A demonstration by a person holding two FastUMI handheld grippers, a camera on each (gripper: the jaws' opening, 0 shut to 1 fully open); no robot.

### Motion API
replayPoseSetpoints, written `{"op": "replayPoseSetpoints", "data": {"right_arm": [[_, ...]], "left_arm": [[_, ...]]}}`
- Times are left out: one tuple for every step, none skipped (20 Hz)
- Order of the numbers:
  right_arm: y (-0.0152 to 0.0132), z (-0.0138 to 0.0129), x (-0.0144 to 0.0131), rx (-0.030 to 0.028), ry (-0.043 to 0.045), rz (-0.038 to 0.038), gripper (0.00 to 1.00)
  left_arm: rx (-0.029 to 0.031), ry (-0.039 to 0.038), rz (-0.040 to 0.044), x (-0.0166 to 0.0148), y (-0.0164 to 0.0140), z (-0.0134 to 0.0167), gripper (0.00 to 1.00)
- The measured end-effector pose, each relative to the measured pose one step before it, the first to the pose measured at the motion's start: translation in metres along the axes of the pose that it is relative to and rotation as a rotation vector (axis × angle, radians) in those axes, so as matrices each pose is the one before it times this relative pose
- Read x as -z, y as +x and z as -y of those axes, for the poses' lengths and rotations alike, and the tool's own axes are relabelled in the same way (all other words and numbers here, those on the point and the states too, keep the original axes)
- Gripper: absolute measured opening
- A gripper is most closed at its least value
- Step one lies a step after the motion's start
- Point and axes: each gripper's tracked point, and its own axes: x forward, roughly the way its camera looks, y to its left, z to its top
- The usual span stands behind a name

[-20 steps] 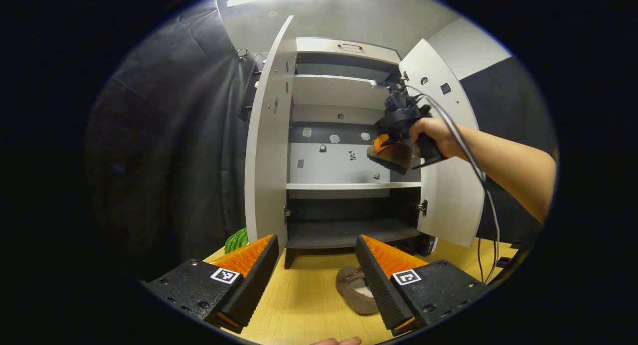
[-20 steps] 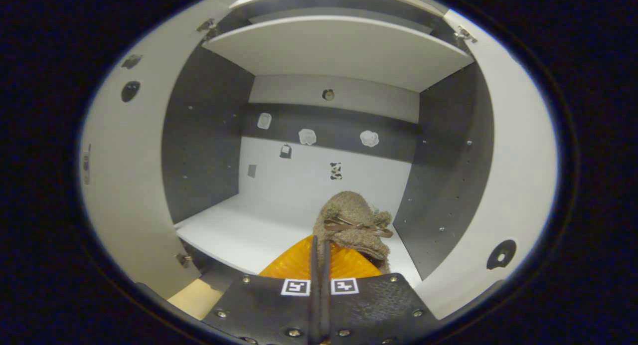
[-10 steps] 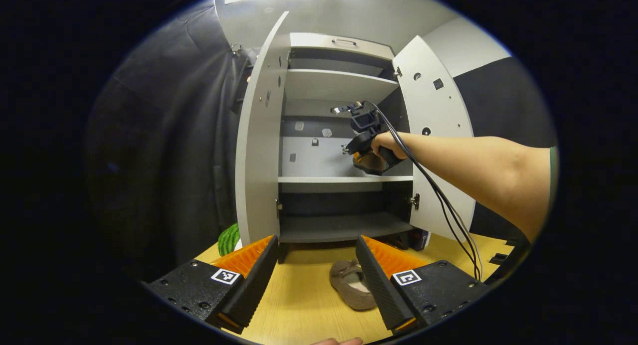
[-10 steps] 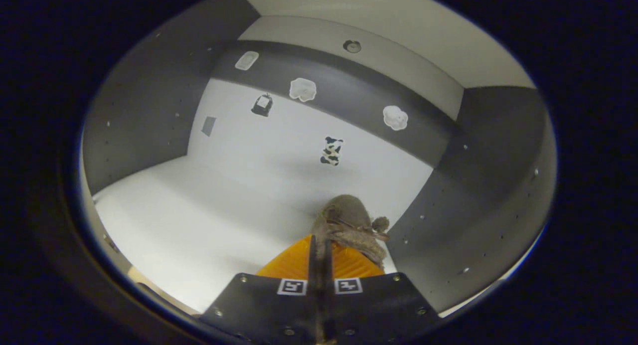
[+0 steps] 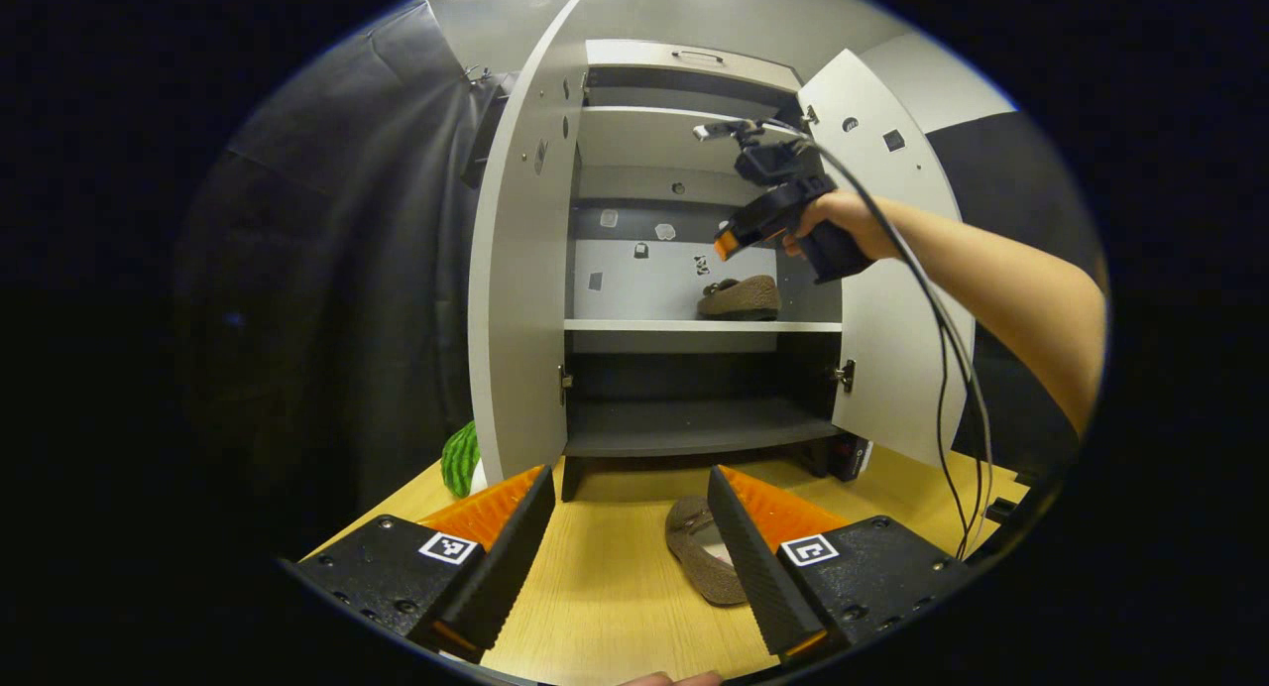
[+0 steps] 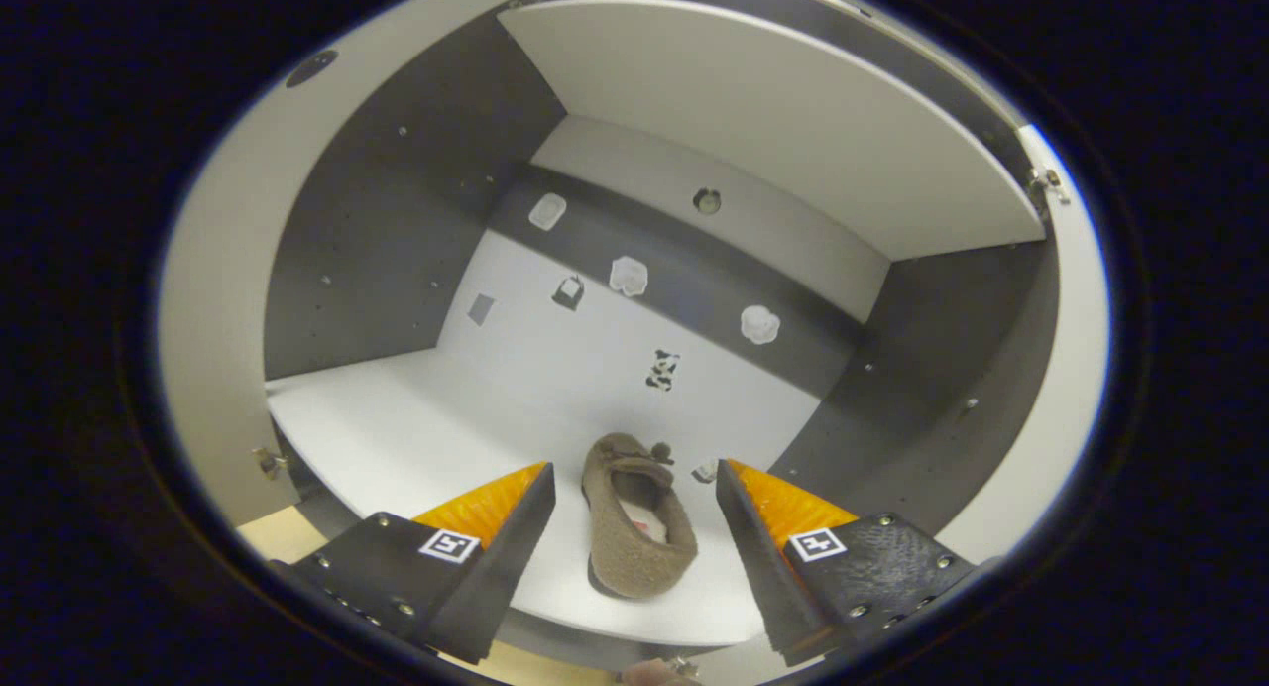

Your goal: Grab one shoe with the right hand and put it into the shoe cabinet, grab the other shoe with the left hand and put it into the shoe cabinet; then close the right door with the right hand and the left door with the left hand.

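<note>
Brown and fuzzy, the first soft slipper-like shoe point(image 6: 632, 517) is seen lying flat on the white middle shelf point(image 6: 416, 438) of the grey-and-white shoe cabinet point(image 5: 516, 270), near its right wall. Its long axis runs front to back, the bowed toe towards the back panel. The right gripper point(image 6: 634, 547) is wide open and holds nothing, above the shoe.

The second brown shoe point(image 5: 702, 557) is found on the pale wooden table point(image 5: 605, 607), just before the cabinet, partly hidden by a finger; its pointing cannot be told. The left gripper point(image 5: 630, 547) is open and empty. In judgement, it should be lowered across the shoe's narrow width and closed firmly before lifting.
</note>
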Motion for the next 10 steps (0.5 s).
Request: {"op": "replayPoseSetpoints", "data": {"right_arm": [[-0.01935,0.00255,-0.01056,-0.00063,0.01083,0.01984,0.96],[-0.02028,0.00145,-0.01030,-0.00276,0.01542,0.02137,0.98],[-0.01944,0.00228,-0.01267,0.00703,0.01384,0.02634,0.96],[-0.01924,0.00441,-0.01147,0.01714,0.00795,0.02459,0.98],[-0.02088,0.00389,-0.00926,0.02019,0.01251,0.01610,0.98],[-0.02041,0.00184,-0.00540,0.01542,0.00777,0.00937,0.99],[-0.02011,0.00158,-0.00455,0.01415,0.01475,0.01285,0.98],[-0.02097,0.00142,-0.00546,0.01050,0.02071,0.02015,0.99],[-0.02278,-0.00062,-0.00417,-0.00440,0.02239,0.02512,0.99],[-0.02297,-0.00151,-0.00446,-0.00662,0.02947,0.02550,0.98]], "left_arm": [[-0.00172,0.00213,0.00014,-0.00125,-0.00020,0.00104,0.96],[-0.00276,0.00400,0.00208,-0.00138,0.00048,0.00070,0.96],[-0.00372,0.00160,-0.00237,-0.00144,0.00095,0.00053,0.96],[0.00999,-0.00808,-0.00229,0.00100,0.00158,0.00260,0.95],[0.01146,-0.01235,0.00077,-0.00208,0.00212,0.00331,0.92],[0.00360,0.00050,-0.00210,0.00047,0.00190,0.00182,0.95],[-0.00055,0.01214,-0.00502,0.00049,0.00270,0.00130,0.95],[-0.00655,0.01208,-0.00567,0.00146,0.00403,0.00053,0.95],[-0.00366,0.00149,-0.00839,0.00133,0.00361,0.00103,0.95],[0.00569,-0.00626,-0.00278,0.00141,0.00431,0.00318,0.96]]}}
